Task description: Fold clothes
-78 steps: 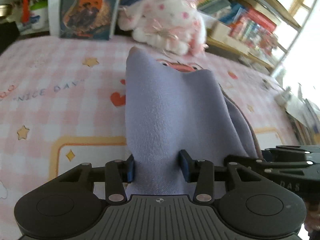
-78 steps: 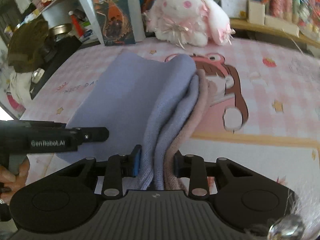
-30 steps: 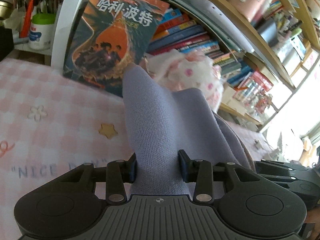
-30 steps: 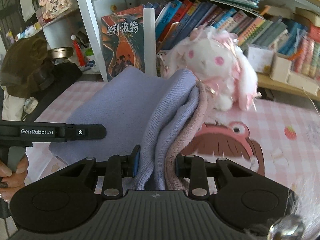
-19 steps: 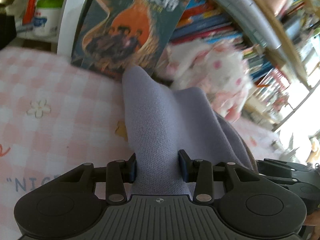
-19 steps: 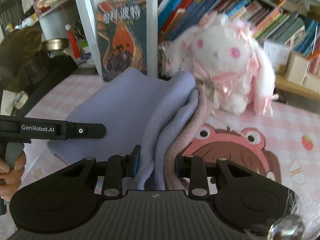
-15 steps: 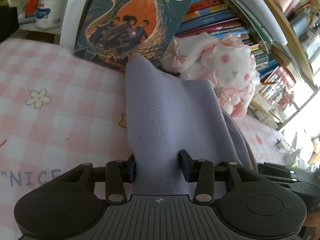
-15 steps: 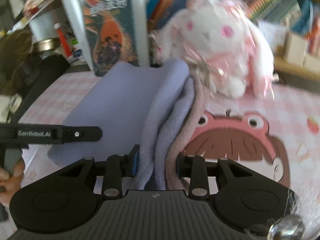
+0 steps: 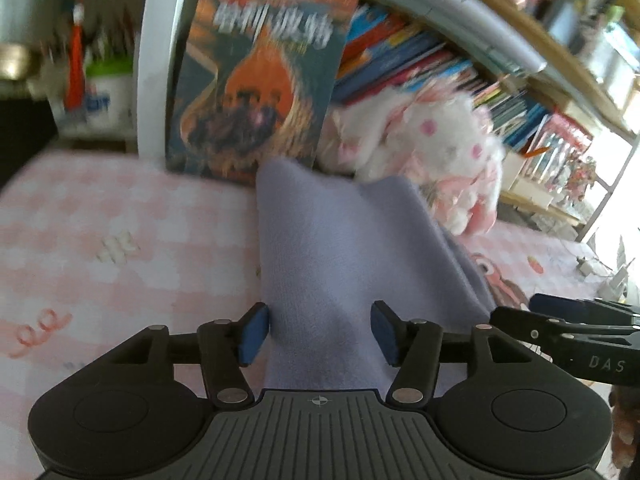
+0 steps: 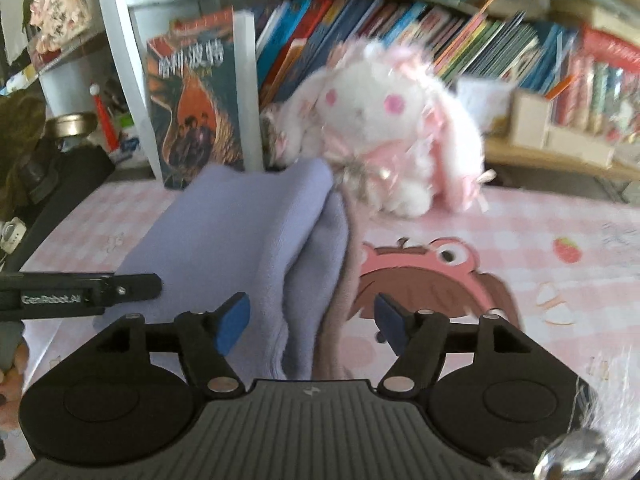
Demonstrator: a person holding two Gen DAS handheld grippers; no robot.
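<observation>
A folded lilac garment point(image 9: 340, 264) with a dusty-pink inner layer lies on the pink checked table cover, its far edge near the plush rabbit. It also shows in the right wrist view point(image 10: 248, 248). My left gripper point(image 9: 320, 334) is open, its blue pads standing apart on either side of the cloth's near-left edge. My right gripper point(image 10: 310, 320) is open too, its jaws spread wide around the stacked near-right edge. Each gripper shows at the side of the other's view. Both frames are blurred by motion.
A white and pink plush rabbit point(image 10: 384, 132) sits just behind the garment. A standing book point(image 9: 256, 88) leans against a white shelf post point(image 9: 156, 60). Rows of books point(image 10: 440, 36) fill the shelf behind. The table cover point(image 10: 560, 280) has a cartoon print.
Both grippers have opened and let go of the folded garment, which now rests on the table cover. Before, they were carrying it forward toward the shelf.
</observation>
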